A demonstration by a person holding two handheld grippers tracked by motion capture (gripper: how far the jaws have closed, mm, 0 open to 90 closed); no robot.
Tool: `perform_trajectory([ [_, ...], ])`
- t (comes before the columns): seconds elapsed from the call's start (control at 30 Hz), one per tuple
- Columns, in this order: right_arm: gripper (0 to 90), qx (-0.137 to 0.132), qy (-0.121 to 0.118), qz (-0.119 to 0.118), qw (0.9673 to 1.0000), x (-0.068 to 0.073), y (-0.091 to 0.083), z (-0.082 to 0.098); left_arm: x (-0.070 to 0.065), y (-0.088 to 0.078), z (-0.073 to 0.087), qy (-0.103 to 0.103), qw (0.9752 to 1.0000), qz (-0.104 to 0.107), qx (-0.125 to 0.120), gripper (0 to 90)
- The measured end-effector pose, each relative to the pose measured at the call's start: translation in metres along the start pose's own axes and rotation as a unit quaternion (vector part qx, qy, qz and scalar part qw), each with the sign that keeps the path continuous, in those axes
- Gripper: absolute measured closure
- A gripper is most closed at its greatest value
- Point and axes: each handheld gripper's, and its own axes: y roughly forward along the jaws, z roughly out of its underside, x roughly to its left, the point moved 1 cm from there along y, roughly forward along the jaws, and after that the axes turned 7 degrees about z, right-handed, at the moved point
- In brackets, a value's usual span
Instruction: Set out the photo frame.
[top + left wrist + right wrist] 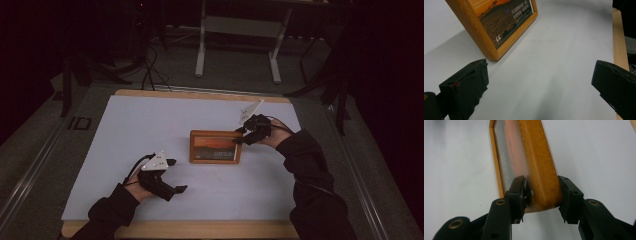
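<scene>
So here's where I'm at with the wooden picture frame (215, 147). It sits about mid-worktop (150, 125) on the white sheet, propped up on its long edge with the sunset print facing me. My right gripper (240, 135) is at the frame's right end, jaws straddling the wooden edge. In the right gripper view the frame (537, 167) runs away from me between the jaws: the left one looks pressed up against the glass side, while the right one has a sliver of daylight between it and the wood. So I'd call it loosened, not really clamping anything, with the frame sitting in the gap.

My left gripper (171, 175) is parked near the frame's lower left corner, well apart from it, jaws spread wide over bare sheet. In its own view I can see that frame corner (492, 51) ahead of me, nothing between the jaws.

What worries me: the frame looks like it's standing on a thin edge, and I can't see a stand behind it. If I pull the right gripper away at an angle, the touching jaw could drag on the glass and tip the whole thing flat on its face. Backing out sideways could also skid it across the sheet. And the left gripper is too far off to catch it.
</scene>
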Motion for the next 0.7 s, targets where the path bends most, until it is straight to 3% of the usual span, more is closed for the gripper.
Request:
perform_trajectory([
  [0.23,57.2,0.009,0.003,-0.004,0.9999,-0.0065,0.0042,-0.0018,0.0013,0.0004,0.0008,-0.004,1.0000,0.002,-0.002,1.2],
  [0.43,54.0,0.007,0.002,0.018,0.9998,-0.0072,0.0031,-0.0033,0.0016,0.0004,0.0011,-0.004,1.0000,0.003,-0.001,1.3],
  [0.7,53.0,0.007,0.014,0.019,0.9997,-0.0070,0.0029,-0.0006,0.0013,0.0007,0.0011,-0.004,1.0000,0.004,0.000,1.2],
])
